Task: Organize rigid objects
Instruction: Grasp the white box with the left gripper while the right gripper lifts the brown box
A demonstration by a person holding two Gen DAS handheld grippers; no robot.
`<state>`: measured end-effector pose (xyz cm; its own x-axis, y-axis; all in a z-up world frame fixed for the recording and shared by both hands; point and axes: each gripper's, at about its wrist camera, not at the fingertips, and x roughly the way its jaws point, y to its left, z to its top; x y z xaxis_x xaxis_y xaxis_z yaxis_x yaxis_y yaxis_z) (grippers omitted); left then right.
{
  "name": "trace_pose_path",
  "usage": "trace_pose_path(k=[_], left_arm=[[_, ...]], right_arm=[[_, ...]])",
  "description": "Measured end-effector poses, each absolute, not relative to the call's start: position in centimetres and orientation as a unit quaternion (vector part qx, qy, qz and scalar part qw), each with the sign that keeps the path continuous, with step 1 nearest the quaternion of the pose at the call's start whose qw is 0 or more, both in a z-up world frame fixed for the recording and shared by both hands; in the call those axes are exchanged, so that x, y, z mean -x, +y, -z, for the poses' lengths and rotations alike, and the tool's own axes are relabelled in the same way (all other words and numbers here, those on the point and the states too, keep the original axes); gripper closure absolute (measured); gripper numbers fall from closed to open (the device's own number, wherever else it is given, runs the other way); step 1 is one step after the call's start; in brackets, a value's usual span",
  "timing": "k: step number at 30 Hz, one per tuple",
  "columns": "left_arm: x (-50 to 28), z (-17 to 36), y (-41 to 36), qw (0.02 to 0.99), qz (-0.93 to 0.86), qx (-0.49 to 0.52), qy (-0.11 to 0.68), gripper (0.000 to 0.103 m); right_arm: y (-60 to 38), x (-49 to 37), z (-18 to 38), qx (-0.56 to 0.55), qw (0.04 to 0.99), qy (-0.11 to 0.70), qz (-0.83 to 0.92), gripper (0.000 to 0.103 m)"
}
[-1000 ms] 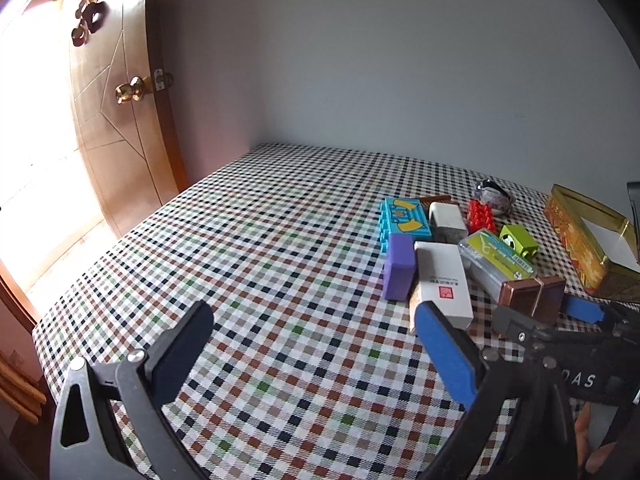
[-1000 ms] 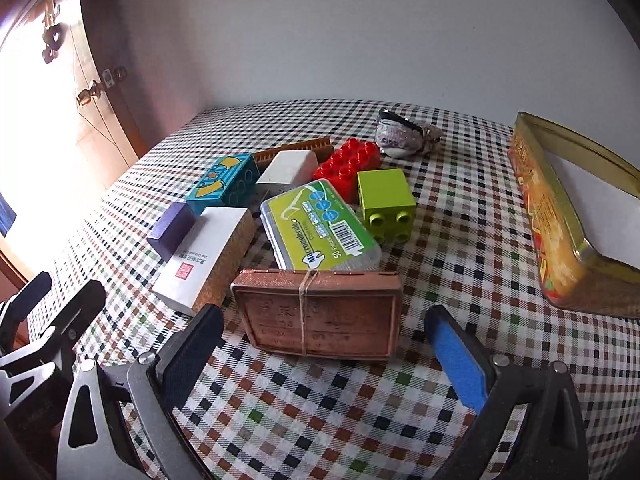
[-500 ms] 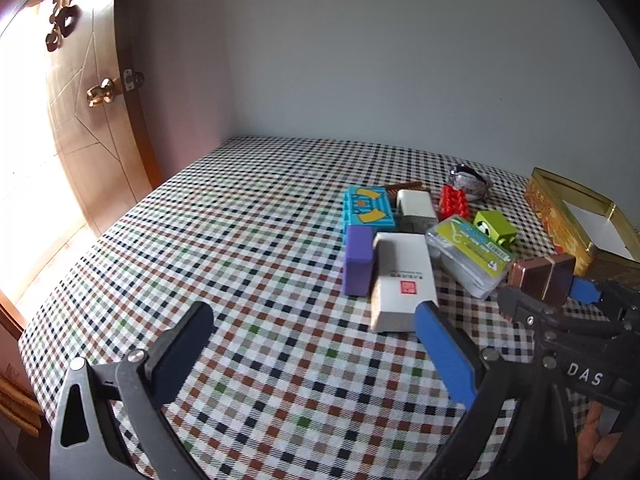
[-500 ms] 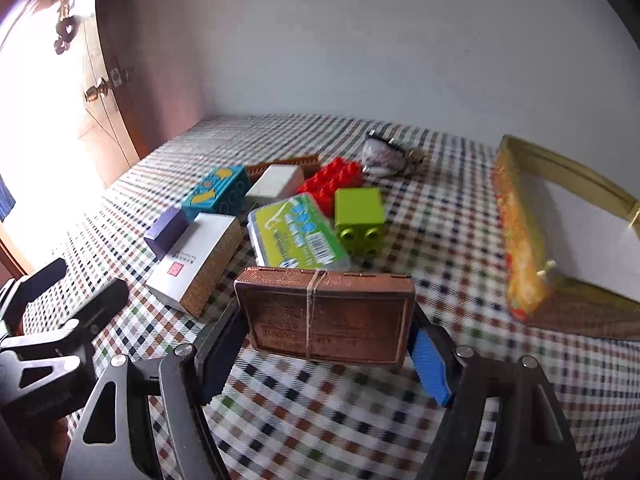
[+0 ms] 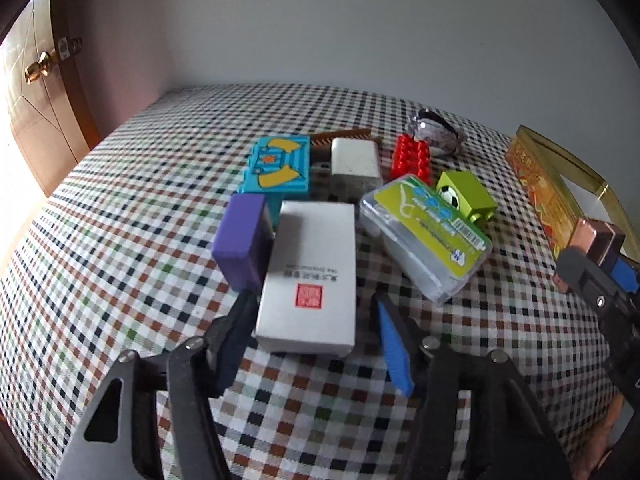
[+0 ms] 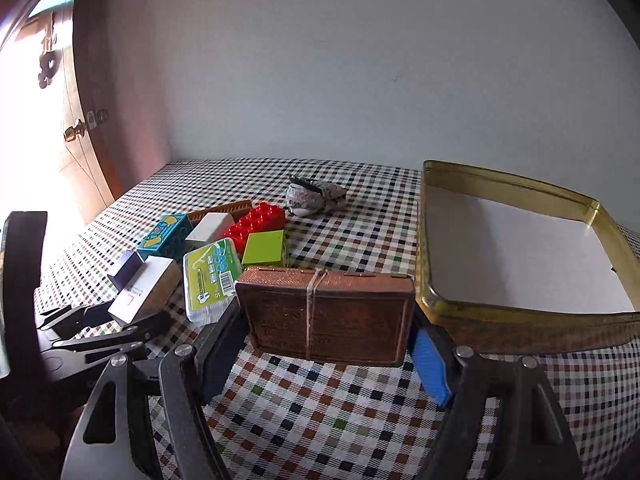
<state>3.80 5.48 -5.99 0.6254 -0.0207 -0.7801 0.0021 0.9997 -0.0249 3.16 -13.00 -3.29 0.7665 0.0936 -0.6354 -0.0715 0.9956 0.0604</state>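
Note:
My right gripper (image 6: 326, 344) is shut on a brown tin box (image 6: 328, 316) tied with string and holds it above the cloth, just left of the open gold tin (image 6: 520, 316). The brown box also shows in the left wrist view (image 5: 592, 240). My left gripper (image 5: 316, 332) is open, its fingers on either side of the near end of a white box (image 5: 310, 276) with a red stamp. There is a small gap at the right finger (image 5: 394, 348). The white box lies on the checked cloth (image 5: 120, 240).
Beside the white box lie a purple block (image 5: 240, 236), a teal brick (image 5: 278, 168), a white adapter (image 5: 356, 160), a red brick (image 5: 412, 158), a green brick (image 5: 466, 196), a clear case with a green label (image 5: 426, 232) and a grey pouch (image 5: 438, 132). A wooden door (image 5: 36, 92) stands at the left.
My left gripper has moved forward to the white box and its jaws have narrowed around it. My right gripper has carried the brown box up and right, next to the gold tin.

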Motion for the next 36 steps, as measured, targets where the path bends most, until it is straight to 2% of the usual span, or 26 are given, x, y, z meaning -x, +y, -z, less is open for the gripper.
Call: trace_pose_path(k=[4, 11, 24, 31, 36], left_arm=[[-5.0, 6.4, 5.1, 0.903, 0.006, 0.015, 0.430, 0.062], [-4.7, 6.3, 6.0, 0.906, 0.027, 0.057, 0.418, 0.063], [1.2, -0.3, 6.7, 0.949, 0.019, 0.047, 0.311, 0.063], [1.2, -1.8, 3.0, 0.955, 0.050, 0.024, 0.290, 0.063], [0.2, -2.5, -0.8, 0.956, 0.079, 0.013, 0.283, 0.063]], right_arm=[[-13.2, -3.2, 3.4, -0.026, 0.939, 0.341, -0.047, 0.025], [-13.5, -2.9, 3.0, -0.037, 0.942, 0.330, -0.048, 0.025], [-15.5, -1.3, 0.6, -0.052, 0.961, 0.269, -0.042, 0.025], [-19.3, 0.4, -0.9, -0.061, 0.973, 0.218, -0.033, 0.025], [-21.8, 0.6, -1.2, -0.051, 0.976, 0.211, 0.011, 0.025]])
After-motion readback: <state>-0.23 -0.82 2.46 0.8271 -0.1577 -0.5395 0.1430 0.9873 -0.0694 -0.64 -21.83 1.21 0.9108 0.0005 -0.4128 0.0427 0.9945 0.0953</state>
